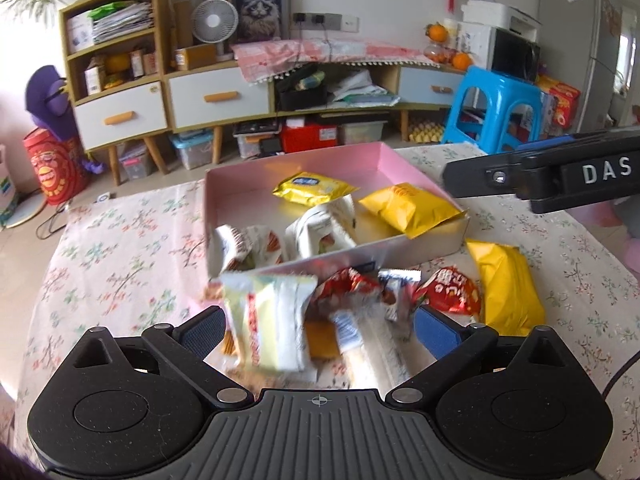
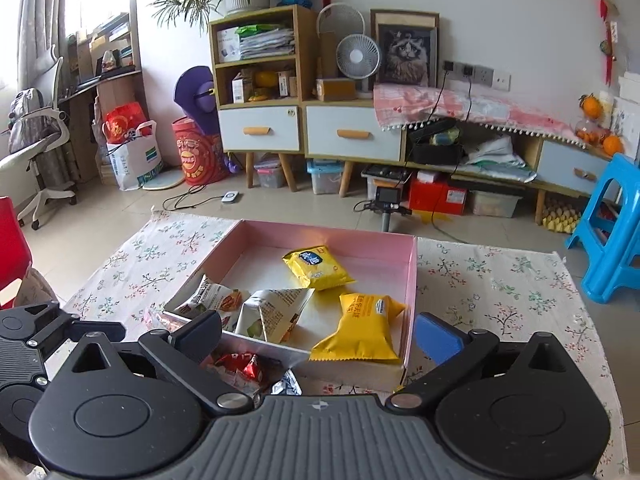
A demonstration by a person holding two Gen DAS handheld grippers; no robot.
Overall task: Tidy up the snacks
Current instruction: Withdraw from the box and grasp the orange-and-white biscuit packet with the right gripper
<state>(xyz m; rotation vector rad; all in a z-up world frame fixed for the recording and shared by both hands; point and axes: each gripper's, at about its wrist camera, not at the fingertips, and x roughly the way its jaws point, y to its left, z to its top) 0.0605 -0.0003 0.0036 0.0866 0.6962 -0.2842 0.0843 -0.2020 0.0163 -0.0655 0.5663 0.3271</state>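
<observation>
A pink box [image 1: 384, 160] sits on the flowered tablecloth [image 1: 120, 240] and holds two yellow packs [image 1: 314, 188] [image 1: 408, 208], a white triangular pack [image 1: 324, 228] and a white-and-red pack [image 1: 248, 246]. In front of it lie loose snacks: a white-and-yellow pack [image 1: 272, 320], red packs [image 1: 448, 290], a long white pack [image 1: 372, 344] and a yellow pack [image 1: 508, 284]. My left gripper [image 1: 318, 332] hangs open over this pile, its pads touching nothing. My right gripper [image 2: 318, 338] is open above the pink box's [image 2: 412, 280] near wall, with a red pack [image 2: 240, 364] below it.
The right gripper's body [image 1: 560, 172] reaches in at the right of the left wrist view. The left gripper's body [image 2: 36, 336] shows at the left of the right wrist view. Beyond the table stand a blue stool [image 2: 612, 232] and low cabinets [image 2: 352, 132].
</observation>
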